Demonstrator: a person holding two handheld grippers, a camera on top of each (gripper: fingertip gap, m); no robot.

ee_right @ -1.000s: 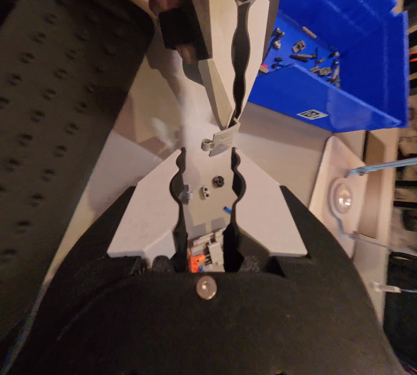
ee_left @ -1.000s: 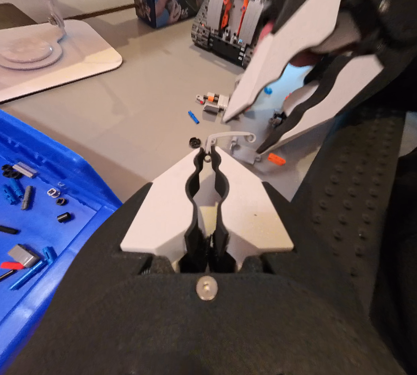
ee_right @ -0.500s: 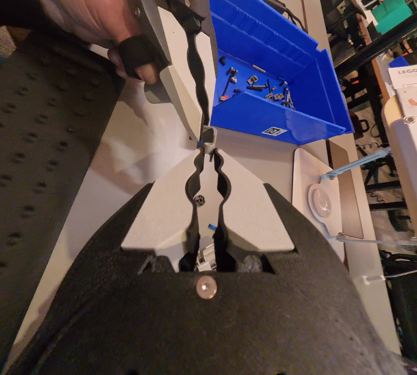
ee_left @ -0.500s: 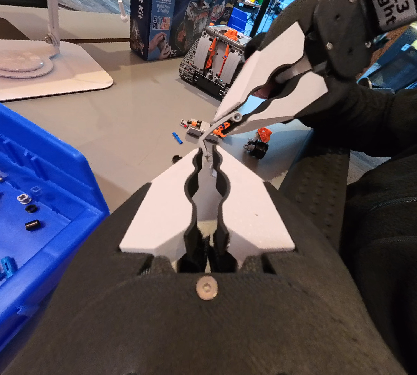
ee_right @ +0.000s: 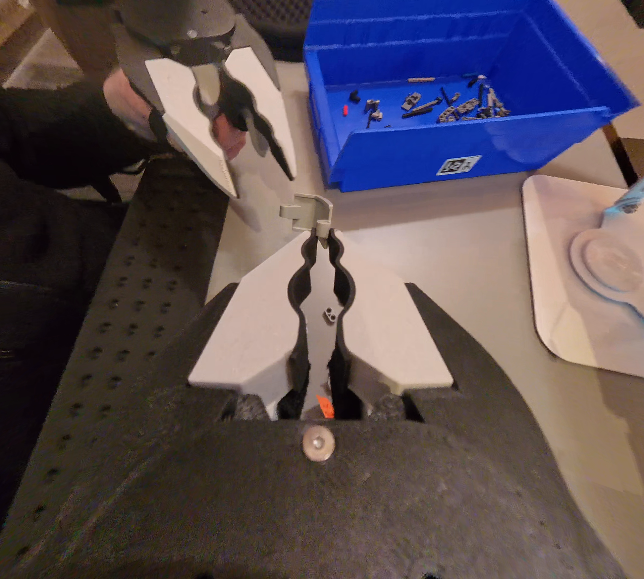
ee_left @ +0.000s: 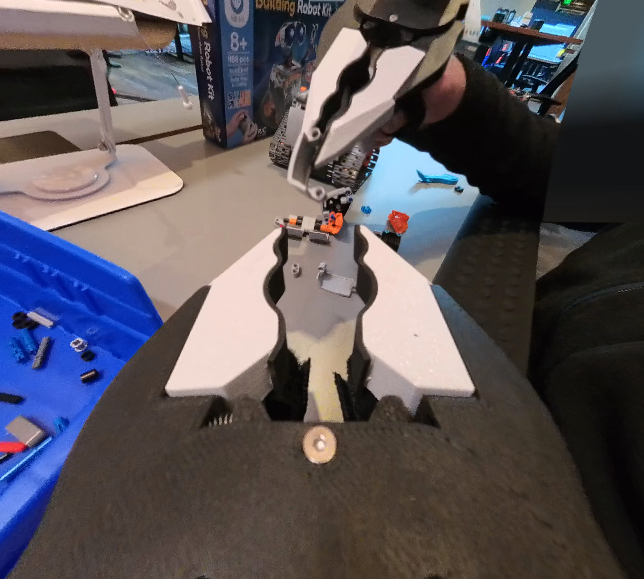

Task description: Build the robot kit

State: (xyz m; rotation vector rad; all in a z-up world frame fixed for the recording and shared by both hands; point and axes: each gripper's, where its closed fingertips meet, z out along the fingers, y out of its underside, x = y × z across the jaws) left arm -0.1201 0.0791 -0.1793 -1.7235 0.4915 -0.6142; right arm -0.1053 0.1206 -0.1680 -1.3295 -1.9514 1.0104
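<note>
The right gripper (ee_right: 322, 235) is pinched narrow on a curved grey plastic panel (ee_right: 308, 212), gripping one corner so most of the piece hangs free above the grey table (ee_right: 435, 266). The left gripper (ee_left: 319, 231) hangs just beside it, fingers spread wide and holding nothing. A blue bin (ee_right: 463, 158) of small loose parts sits close behind, and a small grey and orange assembly (ee_left: 308, 224) lies on the table near the left gripper's tips.

I see a blue bin (ee_right: 453, 151) of small parts at two o'clock on the worktop (ee_right: 435, 248). At eleven o'clock stands a kit box (ee_left: 244, 74), a tracked model (ee_left: 348, 165) beside it.
</note>
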